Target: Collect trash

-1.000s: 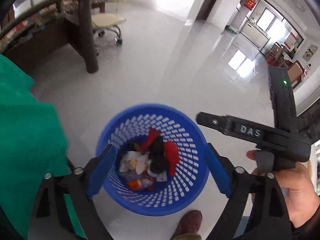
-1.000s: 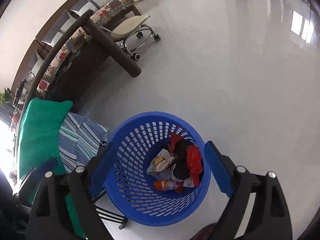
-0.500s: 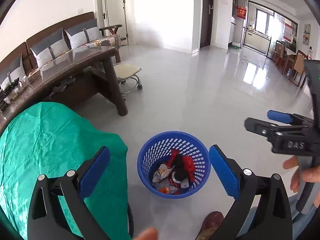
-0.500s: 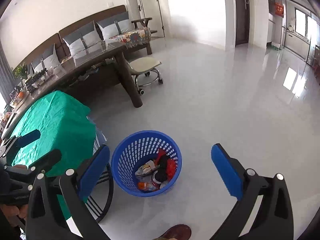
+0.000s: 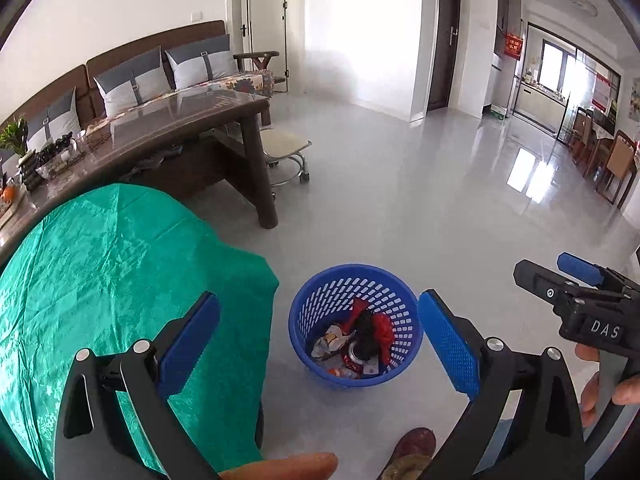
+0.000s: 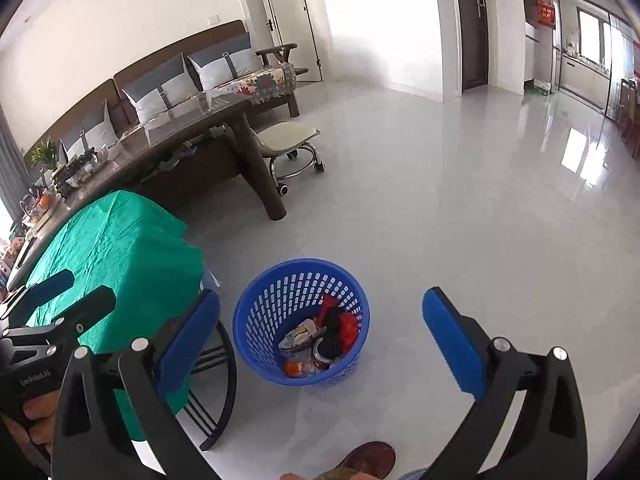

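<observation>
Jaws wide, empty; blue basket (image 5: 356,280) holds wrappers (image 5: 360,332).

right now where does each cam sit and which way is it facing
Left wrist: on the left gripper, angled down at the basket and green cloth; shows its blue fingers, a fingertip, a shoe, the right gripper.
Right wrist: on the right gripper, angled down at the basket; shows its fingers, a shoe, the left gripper.
Shared: basket, cloth, table, stool, sofa.

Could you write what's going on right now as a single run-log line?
stage: trash in blue basket on floor | left gripper: open, empty | right gripper: open, empty | green cloth: bare
</observation>
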